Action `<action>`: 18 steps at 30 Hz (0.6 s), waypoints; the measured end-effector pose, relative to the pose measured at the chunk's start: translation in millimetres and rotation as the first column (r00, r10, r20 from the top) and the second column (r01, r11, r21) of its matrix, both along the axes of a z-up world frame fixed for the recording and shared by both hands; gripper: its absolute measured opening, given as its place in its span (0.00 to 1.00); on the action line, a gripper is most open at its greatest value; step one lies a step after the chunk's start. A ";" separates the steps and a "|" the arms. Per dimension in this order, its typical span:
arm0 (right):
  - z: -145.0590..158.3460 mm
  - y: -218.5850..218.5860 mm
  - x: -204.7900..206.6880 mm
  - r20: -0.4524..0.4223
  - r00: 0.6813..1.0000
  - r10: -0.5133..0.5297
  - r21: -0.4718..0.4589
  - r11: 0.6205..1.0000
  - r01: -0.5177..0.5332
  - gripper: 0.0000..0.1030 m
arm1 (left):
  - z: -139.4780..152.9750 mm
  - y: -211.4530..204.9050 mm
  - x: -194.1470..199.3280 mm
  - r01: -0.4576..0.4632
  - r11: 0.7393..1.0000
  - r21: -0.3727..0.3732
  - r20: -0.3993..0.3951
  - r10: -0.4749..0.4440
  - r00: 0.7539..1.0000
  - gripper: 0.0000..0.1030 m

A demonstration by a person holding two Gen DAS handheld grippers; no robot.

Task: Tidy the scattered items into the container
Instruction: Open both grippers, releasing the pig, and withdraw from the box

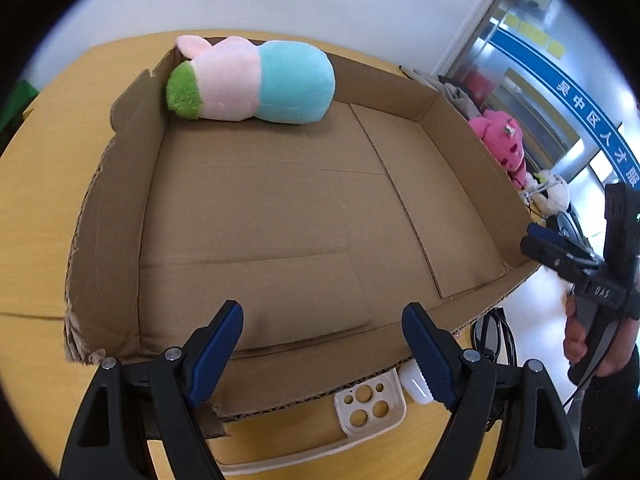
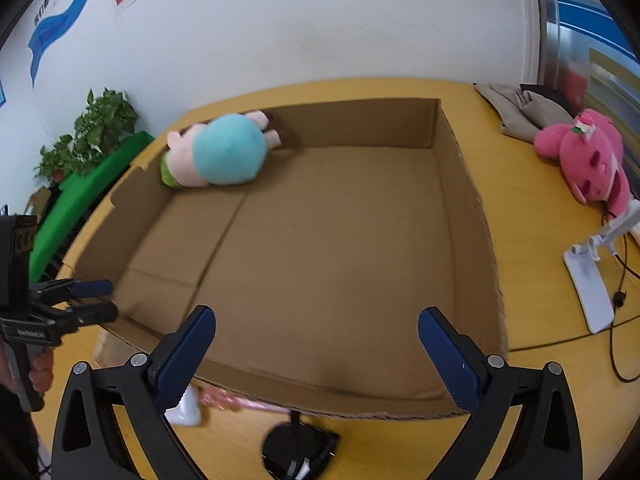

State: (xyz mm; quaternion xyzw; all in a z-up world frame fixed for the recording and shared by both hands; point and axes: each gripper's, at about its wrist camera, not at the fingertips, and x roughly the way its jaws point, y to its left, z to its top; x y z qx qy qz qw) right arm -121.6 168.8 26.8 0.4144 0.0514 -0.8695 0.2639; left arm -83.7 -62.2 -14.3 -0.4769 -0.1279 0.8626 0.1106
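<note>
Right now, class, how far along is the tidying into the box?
Done: one pastel plush lies in the cardboard box. In hand: nothing; left gripper and right gripper are open and empty. Left outside: pink plush, phone case, white earbud case.

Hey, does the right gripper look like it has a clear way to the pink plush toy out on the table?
Probably yes. The pink plush toy lies outside the cardboard box, on its right, and the right gripper is open. The white stand and its cable lie nearer on that side, so approach from above.
</note>
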 end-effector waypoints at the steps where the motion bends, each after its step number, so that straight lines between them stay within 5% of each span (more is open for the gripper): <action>1: -1.6 0.9 -0.8 -0.009 1.000 -0.007 0.013 1.000 0.007 1.00 | 0.0 2.4 3.7 -0.007 1.000 -0.001 0.000 0.007 1.000 0.79; 9: -1.8 22.7 4.7 -0.062 0.998 0.000 0.030 1.000 0.002 1.00 | 10.8 17.2 17.6 -0.095 0.993 -0.063 -0.039 0.093 0.995 0.79; 18: 39.9 16.7 50.4 -0.236 0.970 0.058 0.023 0.998 -0.055 1.00 | 83.9 78.5 66.6 -0.270 0.946 -0.177 -0.386 0.185 0.904 0.81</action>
